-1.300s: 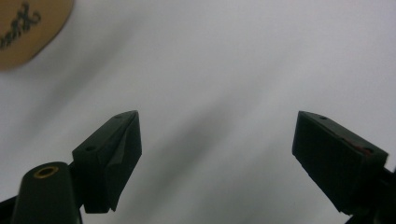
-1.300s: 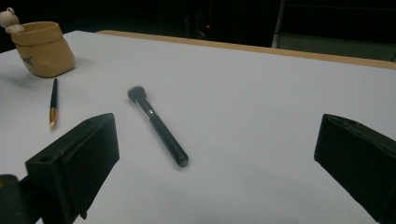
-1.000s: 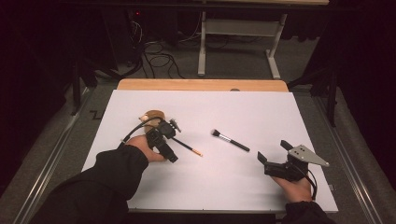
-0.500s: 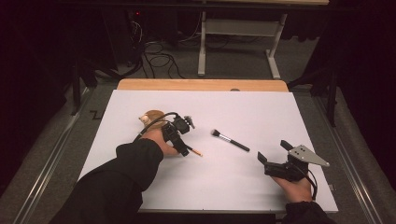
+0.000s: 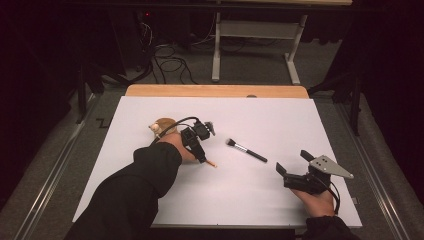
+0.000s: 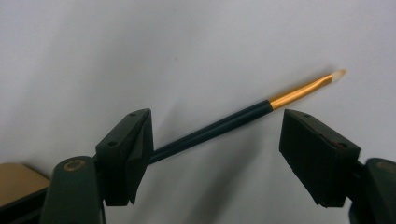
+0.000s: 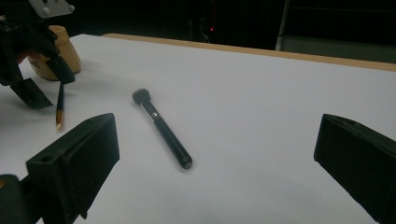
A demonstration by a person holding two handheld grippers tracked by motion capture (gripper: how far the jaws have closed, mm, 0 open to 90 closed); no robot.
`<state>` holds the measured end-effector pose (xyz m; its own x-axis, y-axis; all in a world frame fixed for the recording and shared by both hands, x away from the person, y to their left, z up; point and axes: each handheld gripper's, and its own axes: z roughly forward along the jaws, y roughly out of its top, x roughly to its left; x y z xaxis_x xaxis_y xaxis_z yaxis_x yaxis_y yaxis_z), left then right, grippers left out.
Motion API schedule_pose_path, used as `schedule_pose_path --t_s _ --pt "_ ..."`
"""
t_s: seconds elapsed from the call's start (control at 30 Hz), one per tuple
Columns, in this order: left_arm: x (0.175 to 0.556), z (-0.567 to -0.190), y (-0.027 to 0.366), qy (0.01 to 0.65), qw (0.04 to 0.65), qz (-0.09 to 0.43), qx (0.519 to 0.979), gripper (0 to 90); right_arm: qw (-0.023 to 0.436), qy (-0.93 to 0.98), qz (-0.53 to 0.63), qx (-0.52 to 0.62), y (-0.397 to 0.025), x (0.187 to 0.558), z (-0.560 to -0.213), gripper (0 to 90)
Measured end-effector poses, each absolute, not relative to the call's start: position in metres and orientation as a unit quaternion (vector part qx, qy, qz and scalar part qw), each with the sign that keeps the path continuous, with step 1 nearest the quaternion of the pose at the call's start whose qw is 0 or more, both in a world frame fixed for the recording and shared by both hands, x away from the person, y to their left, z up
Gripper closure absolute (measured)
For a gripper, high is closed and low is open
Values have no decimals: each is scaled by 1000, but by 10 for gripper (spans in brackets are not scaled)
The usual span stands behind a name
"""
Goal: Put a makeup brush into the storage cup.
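Observation:
A thin black brush (image 6: 219, 125) with a gold ferrule and pale tip lies slanted between the jaws of my left gripper (image 6: 217, 149), its handle against the left-hand jaw. That gripper (image 5: 202, 147) is open, left of the white sheet's centre, with the brush tip (image 5: 212, 164) poking out below it. A round wooden pot (image 5: 162, 127) stands just behind the hand. A thicker black makeup brush (image 5: 246, 150) lies loose at mid-sheet. My right gripper (image 5: 293, 162) rests open at the front right, empty, facing that brush (image 7: 161, 128).
A white sheet (image 5: 250, 200) covers the table, with a wooden strip (image 5: 215, 91) along the far edge. Beyond it are dark floor, cables and a desk frame (image 5: 255, 30). The right gripper view has the left gripper (image 7: 39, 81) and the pot (image 7: 58, 51) at its far left.
My left gripper has moved right and away from me, over the thin brush, which stays about where it was. The right gripper has not moved.

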<state>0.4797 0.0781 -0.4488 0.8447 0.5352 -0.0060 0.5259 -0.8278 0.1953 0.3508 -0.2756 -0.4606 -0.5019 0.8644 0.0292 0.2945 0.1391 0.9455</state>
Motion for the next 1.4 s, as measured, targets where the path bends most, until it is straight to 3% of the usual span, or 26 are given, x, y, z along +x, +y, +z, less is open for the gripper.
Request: schedule_pose_path --t_s 0.23,0.77,1.4 --pt "480 -456 75 268 82 22 960 328 278 702 510 412 -275 351 -461 10" --pt "478 -453 80 263 86 14 961 641 277 702 511 412 -275 351 -461 13" --pt "475 -452 81 246 72 7 967 817 277 702 511 412 -275 351 -461 17"
